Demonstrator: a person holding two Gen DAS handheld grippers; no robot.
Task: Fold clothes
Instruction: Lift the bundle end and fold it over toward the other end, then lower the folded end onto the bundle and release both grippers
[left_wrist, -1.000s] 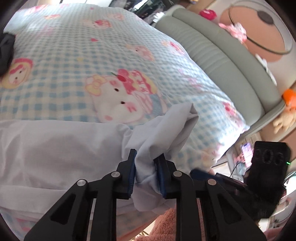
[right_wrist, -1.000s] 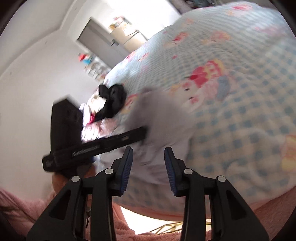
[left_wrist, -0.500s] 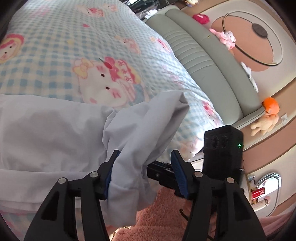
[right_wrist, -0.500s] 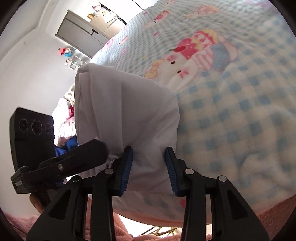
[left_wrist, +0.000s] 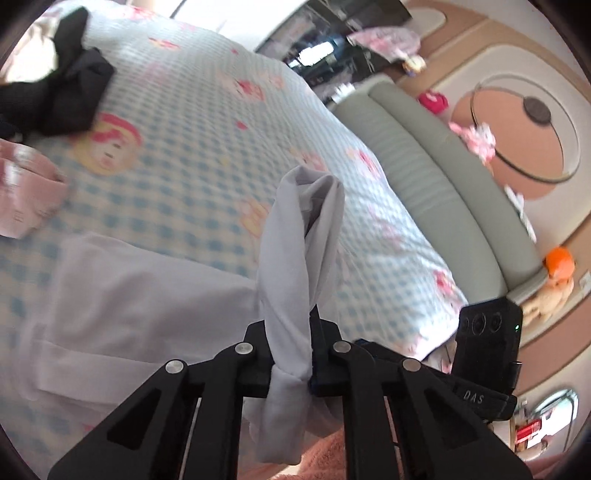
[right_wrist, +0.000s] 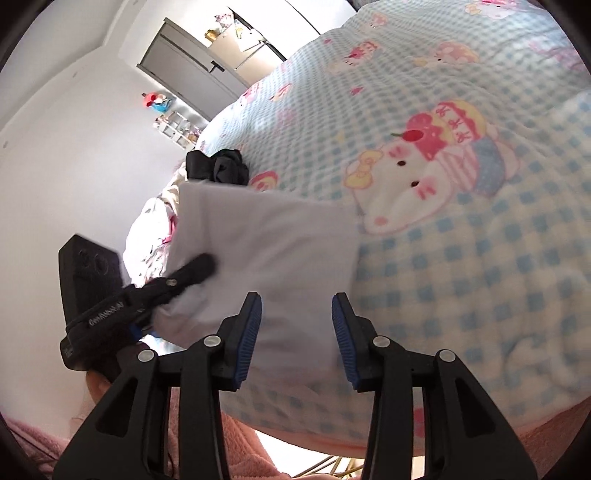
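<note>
While a bunched fold of the white garment is pinched by the left gripper, one checkered blanket is seen ahead, one black garment beyond, the right gripper spread.

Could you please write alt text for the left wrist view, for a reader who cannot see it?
The left gripper is shut on a bunched fold of a white garment spread on a blue checked cartoon-print bedspread. Dark clothes lie further back.
</note>
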